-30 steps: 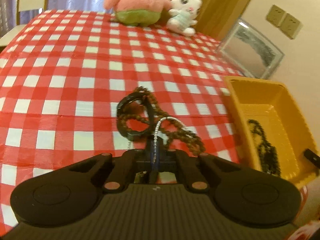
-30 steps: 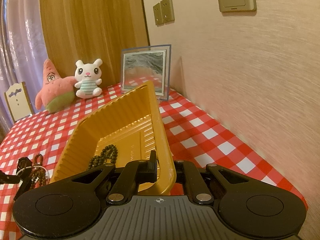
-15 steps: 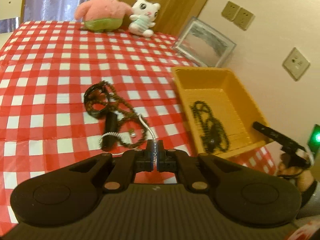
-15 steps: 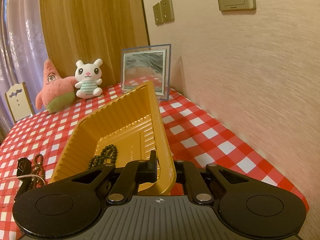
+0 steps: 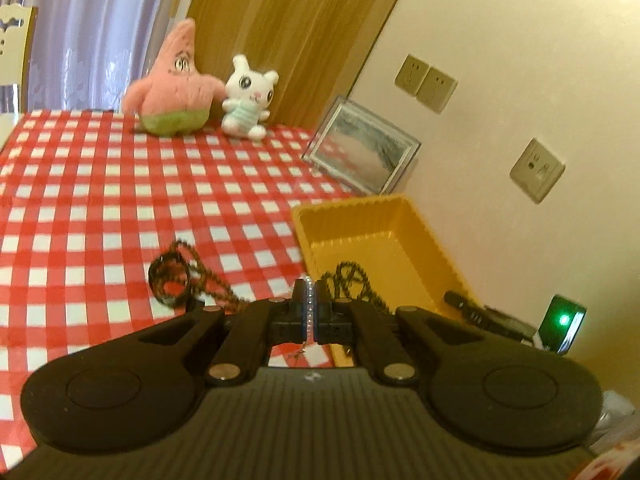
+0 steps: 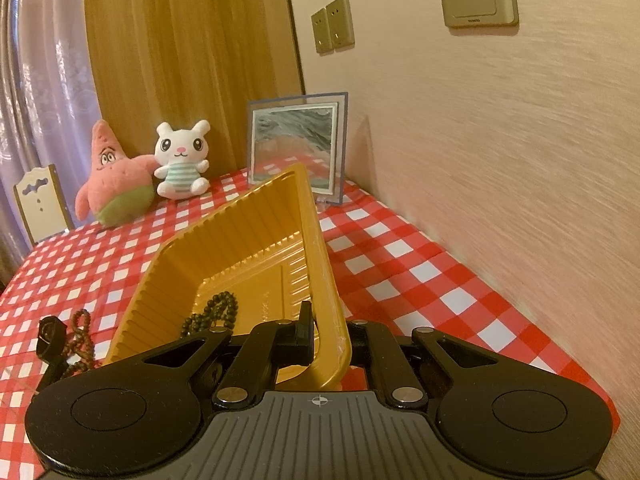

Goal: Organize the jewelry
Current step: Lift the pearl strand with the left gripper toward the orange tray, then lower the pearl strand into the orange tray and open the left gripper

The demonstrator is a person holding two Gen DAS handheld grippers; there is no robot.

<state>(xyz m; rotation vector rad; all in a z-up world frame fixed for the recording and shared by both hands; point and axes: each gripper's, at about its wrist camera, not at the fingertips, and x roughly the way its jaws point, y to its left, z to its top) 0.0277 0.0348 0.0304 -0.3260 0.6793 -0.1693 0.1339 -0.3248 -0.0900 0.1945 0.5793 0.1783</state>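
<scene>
Red-and-white checked tablecloth (image 5: 120,208) with a yellow tray (image 6: 256,240) by the wall.
Left gripper (image 5: 309,308) pinches a silver chain (image 5: 308,300); right gripper (image 6: 320,334) squeezes the tray's rim. Dark beads (image 6: 212,314) lie inside.

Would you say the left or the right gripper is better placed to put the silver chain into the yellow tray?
Left. The left gripper is shut on the silver chain beside the tray, while the right gripper clamps the tray's rim.

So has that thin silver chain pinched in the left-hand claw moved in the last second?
Yes. The silver chain has been lifted off the red checked tablecloth, away from the brown bead necklace there, towards the yellow plastic tray.
</scene>
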